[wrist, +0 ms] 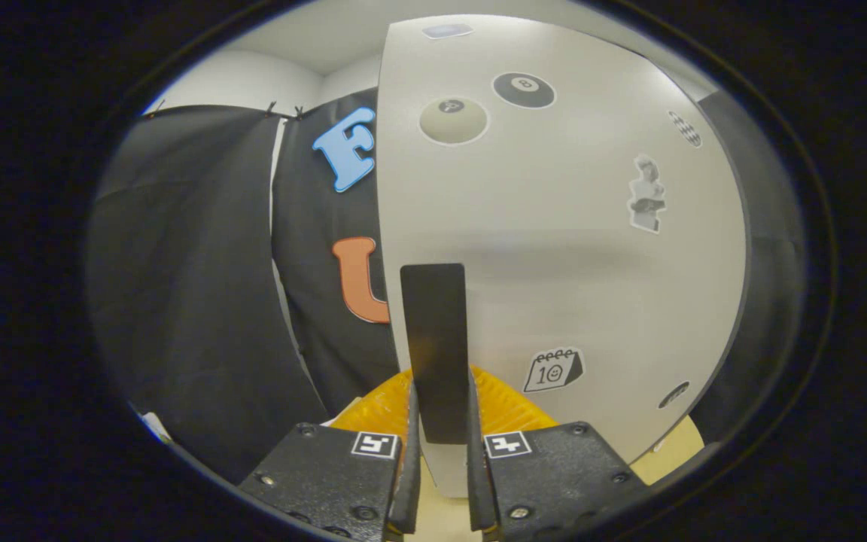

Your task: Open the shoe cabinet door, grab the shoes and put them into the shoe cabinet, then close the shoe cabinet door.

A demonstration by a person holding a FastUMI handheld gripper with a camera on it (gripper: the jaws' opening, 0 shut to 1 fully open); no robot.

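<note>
The white shoe cabinet door [554, 248], dotted with stickers, rises just ahead of my gripper [441, 452]. A flat black handle [435, 346] stands upright near the door's left edge and runs down between my two fingers. Both fingers [409, 459] press against its sides, so the gripper is shut on the handle. Something orange-yellow and ribbed [509, 403] peeks out low behind the fingers and the door's lower edge; I cannot tell what it is.
Black cloth walls [200, 301] hang to the left of the door and beyond its right edge. A pale wooden surface [674, 452] shows under the door's lower right corner.
</note>
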